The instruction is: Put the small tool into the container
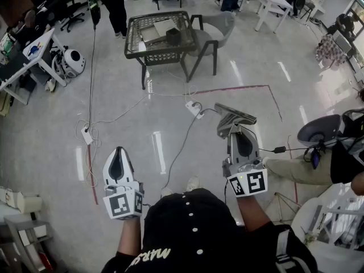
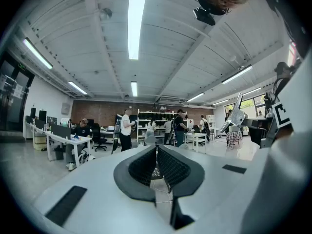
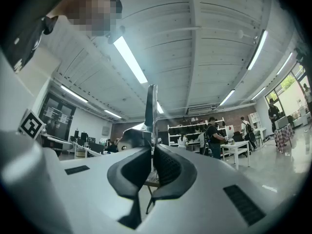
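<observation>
the person stood on the pale floor [image 1: 51, 147] with both grippers held out low in front. the right gripper [image 1: 234, 133] had its jaws clenched on the small tool [image 1: 235, 117], a flat grey piece that stuck out past the jaw tips and lay crosswise to them in the head view. in the right gripper view the tool rose as a thin upright blade from between the pressed pads. the left gripper [image 1: 118, 152] carried nothing. its jaws were drawn together, the ribbed pads meeting at the tips with only the room visible beyond them.

the desk [image 1: 136, 53], a dark wicker-edged one, stood well apart from both grippers, farther up the floor. on it sat a dark container [image 1: 173, 36] just beside a pale flat tray [image 1: 152, 33]. a grey chair [image 1: 215, 30] stood against the desk's right side. white cables [image 1: 176, 147] and a power strip [image 1: 193, 108] lay on the floor between the person and the desk.
</observation>
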A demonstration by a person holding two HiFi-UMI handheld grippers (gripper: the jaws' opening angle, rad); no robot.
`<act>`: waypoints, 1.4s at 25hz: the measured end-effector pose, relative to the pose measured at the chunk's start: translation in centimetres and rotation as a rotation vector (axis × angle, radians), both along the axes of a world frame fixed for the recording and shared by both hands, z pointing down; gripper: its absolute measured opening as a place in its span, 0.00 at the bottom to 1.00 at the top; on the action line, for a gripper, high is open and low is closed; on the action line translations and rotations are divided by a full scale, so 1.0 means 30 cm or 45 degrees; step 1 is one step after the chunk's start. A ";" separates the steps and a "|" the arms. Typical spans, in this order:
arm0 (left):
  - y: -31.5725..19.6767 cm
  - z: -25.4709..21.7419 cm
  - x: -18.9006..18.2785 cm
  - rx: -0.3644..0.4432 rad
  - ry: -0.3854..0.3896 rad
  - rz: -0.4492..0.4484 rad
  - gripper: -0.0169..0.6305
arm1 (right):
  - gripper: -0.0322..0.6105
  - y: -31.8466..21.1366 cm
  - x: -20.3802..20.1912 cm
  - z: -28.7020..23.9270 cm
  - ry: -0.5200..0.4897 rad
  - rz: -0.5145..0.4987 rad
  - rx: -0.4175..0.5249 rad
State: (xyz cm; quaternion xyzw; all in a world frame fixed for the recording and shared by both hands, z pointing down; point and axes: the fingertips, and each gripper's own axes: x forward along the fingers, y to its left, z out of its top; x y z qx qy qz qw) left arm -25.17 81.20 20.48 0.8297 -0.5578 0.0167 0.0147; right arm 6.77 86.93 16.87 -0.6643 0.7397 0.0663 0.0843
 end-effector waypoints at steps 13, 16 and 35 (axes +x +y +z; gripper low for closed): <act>-0.003 -0.008 0.155 0.019 -0.020 -0.027 0.08 | 0.07 -0.013 0.123 0.011 0.034 -0.059 0.017; -0.014 -0.008 0.172 0.016 -0.018 -0.031 0.08 | 0.07 -0.035 0.138 0.021 0.039 -0.067 0.009; -0.321 0.042 0.240 -0.023 -0.003 -0.027 0.08 | 0.07 -0.357 0.195 0.027 0.020 -0.093 -0.015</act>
